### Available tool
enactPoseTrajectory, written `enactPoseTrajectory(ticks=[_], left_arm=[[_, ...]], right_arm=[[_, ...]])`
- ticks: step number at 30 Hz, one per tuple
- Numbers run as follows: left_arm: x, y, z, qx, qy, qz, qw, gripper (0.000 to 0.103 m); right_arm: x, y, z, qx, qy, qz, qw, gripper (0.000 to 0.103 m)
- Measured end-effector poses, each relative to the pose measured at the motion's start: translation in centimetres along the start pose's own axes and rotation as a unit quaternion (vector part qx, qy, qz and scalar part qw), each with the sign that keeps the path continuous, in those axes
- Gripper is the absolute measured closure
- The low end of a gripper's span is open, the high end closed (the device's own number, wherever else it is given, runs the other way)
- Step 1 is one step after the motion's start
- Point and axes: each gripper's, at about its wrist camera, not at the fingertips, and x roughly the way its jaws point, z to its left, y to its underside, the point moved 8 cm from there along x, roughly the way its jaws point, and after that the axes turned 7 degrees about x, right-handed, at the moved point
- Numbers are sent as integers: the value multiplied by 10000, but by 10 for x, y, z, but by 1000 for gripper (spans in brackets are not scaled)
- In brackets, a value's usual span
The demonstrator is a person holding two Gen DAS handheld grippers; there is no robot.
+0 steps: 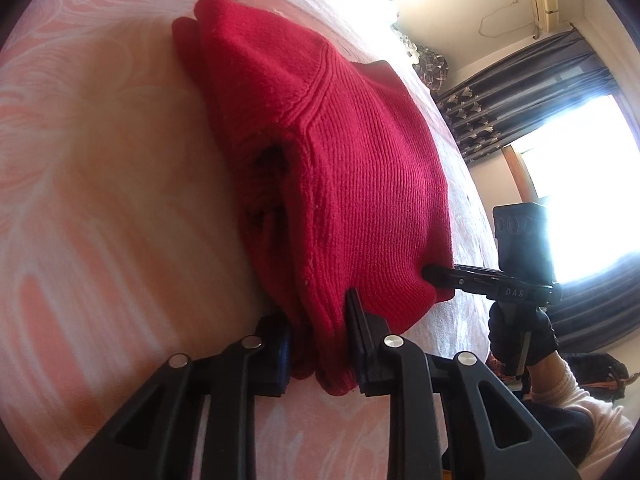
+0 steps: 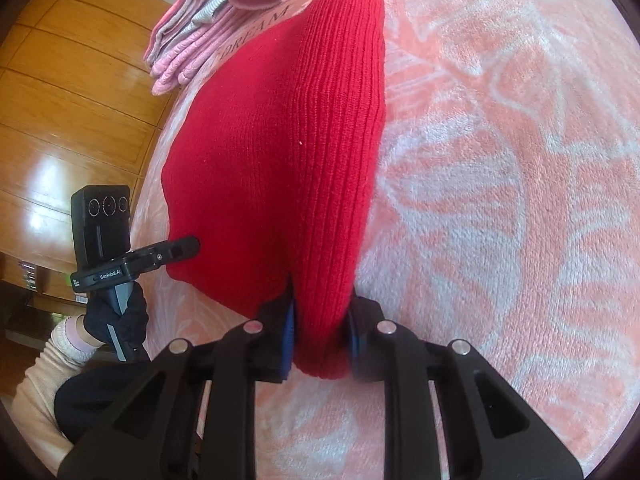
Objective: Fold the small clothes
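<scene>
Red knit sweater (image 1: 340, 168) folded on pink bedspread (image 1: 100, 200), left gripper (image 1: 320, 344) clamped on its near edge, right gripper (image 2: 320, 332) clamped on ribbed hem, pink clothes stack (image 2: 200, 28) upper left of right view.

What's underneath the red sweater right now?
The red sweater lies on a pink patterned blanket, with both grippers clamped on its near edge. Whatever sits directly beneath the sweater is covered and cannot be seen.

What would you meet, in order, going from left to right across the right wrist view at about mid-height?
Wooden wall → left gripper → red knitted garment → pink patterned blanket.
</scene>
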Motion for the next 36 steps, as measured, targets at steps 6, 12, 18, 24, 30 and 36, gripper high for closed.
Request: enactPoseTrajectory(ticks=[6,12,18,24,30,36], left_arm=[[-17,7,-5,-258,-219,19,9994,60],[-59,10,-26,-49,-1142,-453,9924,45],[-98,25,-47,-309,-2103,-671,9748,36],[-129,45,-85,-92,-2802,-703,9573,27],[-149,59,-115,40,-2856,-967,9534,23],[-160,74,-117,-7,-2907,-1150,9499,20]], right_arm=[[-23,-1,0,-19,516,-84,9986,56],[-66,3,20,-469,1491,-592,9859,35],[-90,20,31,-598,2430,-839,9645,26],[-117,48,51,-553,2680,-971,9569,19],[-131,76,68,-483,2846,-1217,9497,11],[-132,98,82,-223,2298,-1365,9634,11]])
